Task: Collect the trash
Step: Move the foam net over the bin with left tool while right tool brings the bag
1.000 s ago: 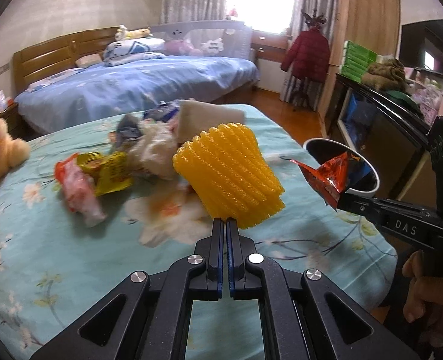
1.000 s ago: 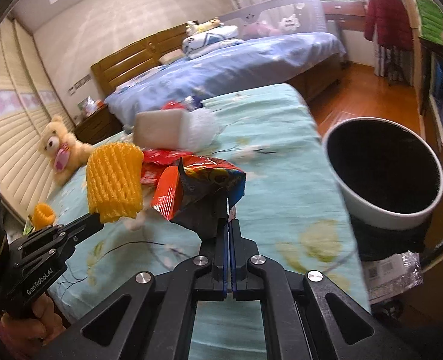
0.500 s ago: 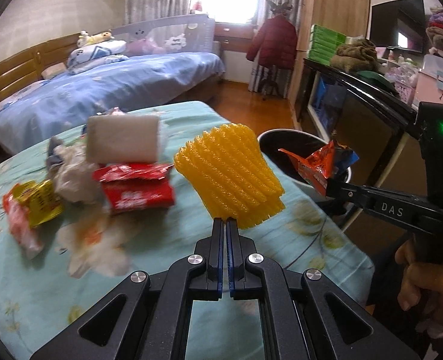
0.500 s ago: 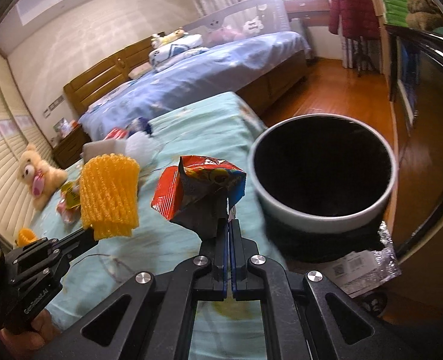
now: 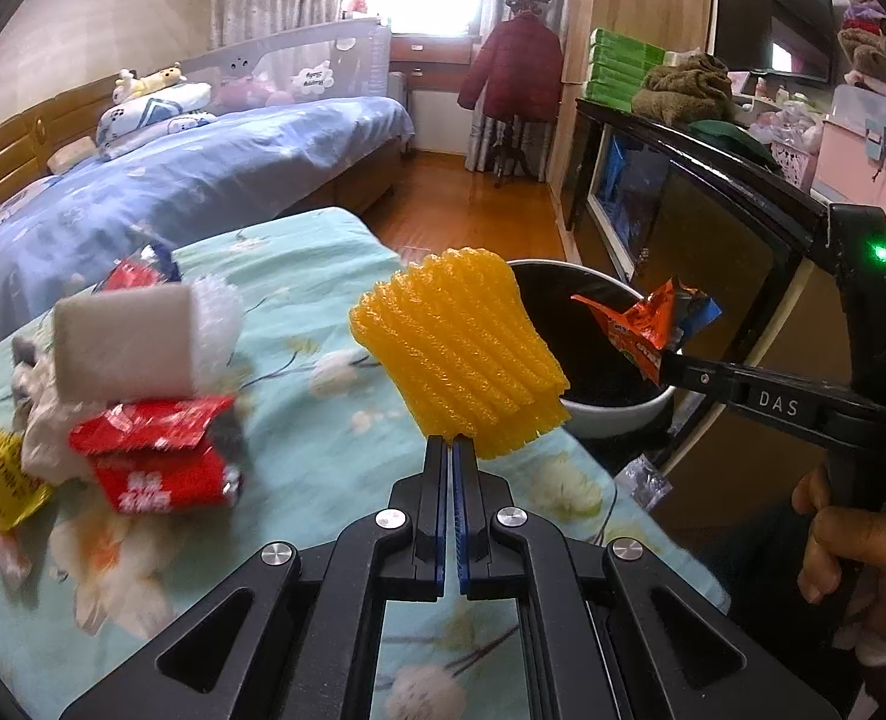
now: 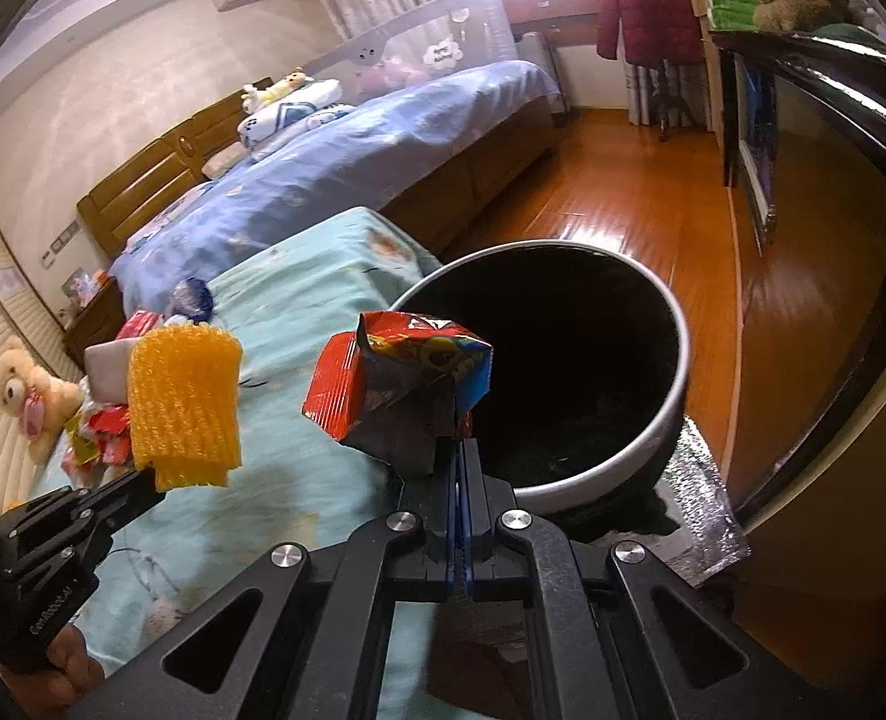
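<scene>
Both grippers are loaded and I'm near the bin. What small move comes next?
Probably ease the right gripper forward and open it: its snack wrapper hangs at the trash bin rim, nearer than the left gripper's yellow foam net.

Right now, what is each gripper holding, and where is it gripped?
Left gripper pinches the yellow foam net at its bottom edge. Right gripper pinches the crumpled snack wrapper at its lower end.

Yellow foam net [image 5: 458,354] and crumpled red wrapper [image 6: 398,384] held upright beside black-lined bin [image 6: 653,444].
</scene>
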A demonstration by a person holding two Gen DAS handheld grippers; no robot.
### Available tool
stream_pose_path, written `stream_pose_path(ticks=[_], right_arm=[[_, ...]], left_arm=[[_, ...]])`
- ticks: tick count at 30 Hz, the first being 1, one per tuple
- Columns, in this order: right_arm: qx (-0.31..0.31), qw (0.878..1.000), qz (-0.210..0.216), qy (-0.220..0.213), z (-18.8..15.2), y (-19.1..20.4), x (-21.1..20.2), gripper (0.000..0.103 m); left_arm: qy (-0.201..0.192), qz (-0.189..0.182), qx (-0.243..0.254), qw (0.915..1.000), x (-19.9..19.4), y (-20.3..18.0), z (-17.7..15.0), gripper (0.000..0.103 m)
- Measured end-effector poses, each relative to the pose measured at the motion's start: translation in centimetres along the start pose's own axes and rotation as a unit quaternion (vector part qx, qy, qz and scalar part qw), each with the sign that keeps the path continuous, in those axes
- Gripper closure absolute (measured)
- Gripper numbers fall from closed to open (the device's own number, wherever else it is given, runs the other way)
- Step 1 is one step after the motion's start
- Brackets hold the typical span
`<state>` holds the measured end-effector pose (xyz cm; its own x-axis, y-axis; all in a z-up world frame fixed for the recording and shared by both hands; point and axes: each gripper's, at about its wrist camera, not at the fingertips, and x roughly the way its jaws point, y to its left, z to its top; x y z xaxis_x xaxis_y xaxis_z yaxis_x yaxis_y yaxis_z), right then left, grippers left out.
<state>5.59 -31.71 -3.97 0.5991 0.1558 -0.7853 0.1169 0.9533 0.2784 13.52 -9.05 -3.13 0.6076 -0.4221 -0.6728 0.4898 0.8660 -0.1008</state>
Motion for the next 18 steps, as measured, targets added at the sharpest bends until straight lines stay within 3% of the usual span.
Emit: stream_pose_path(ticks=[18], right_arm=[[0.016, 0.999, -0.026, 0.026, 2.3, -3.5, 2.7, 0.102]], left_arm=[[0.031, -0.015, 0.023, 0.9992, 5.4, -3.1, 4.0, 0.102]])
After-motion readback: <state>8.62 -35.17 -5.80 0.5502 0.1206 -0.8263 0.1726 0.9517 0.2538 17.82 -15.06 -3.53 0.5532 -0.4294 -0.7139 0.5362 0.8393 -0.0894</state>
